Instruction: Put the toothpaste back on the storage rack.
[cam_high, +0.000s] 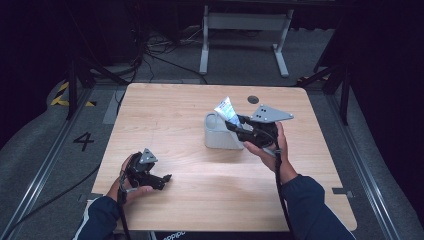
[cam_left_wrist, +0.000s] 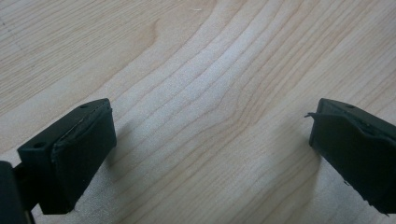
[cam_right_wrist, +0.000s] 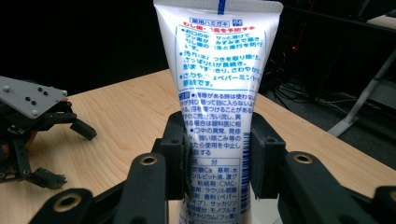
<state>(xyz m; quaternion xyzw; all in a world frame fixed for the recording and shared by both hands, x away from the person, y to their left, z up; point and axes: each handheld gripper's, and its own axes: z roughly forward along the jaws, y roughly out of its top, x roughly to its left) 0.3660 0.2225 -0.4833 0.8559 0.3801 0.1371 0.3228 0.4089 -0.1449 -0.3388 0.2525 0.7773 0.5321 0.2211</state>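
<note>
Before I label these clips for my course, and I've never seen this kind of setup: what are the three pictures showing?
A person at a wooden table holds a hand-operated gripper in each hand. The wide picture comes from a camera above the table. The other two come from cameras riding on the grippers. The left gripper rests low over bare wood, jaws open and holding nothing. The right gripper is shut on a white tube with blue and red print, above a pale grey holder standing on the table.

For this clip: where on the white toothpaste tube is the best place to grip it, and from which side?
Across the tube body's flat printed faces, from its narrow edges, as the right gripper does now: the flat, crimped-end tube gives the pads broad faces.
</note>
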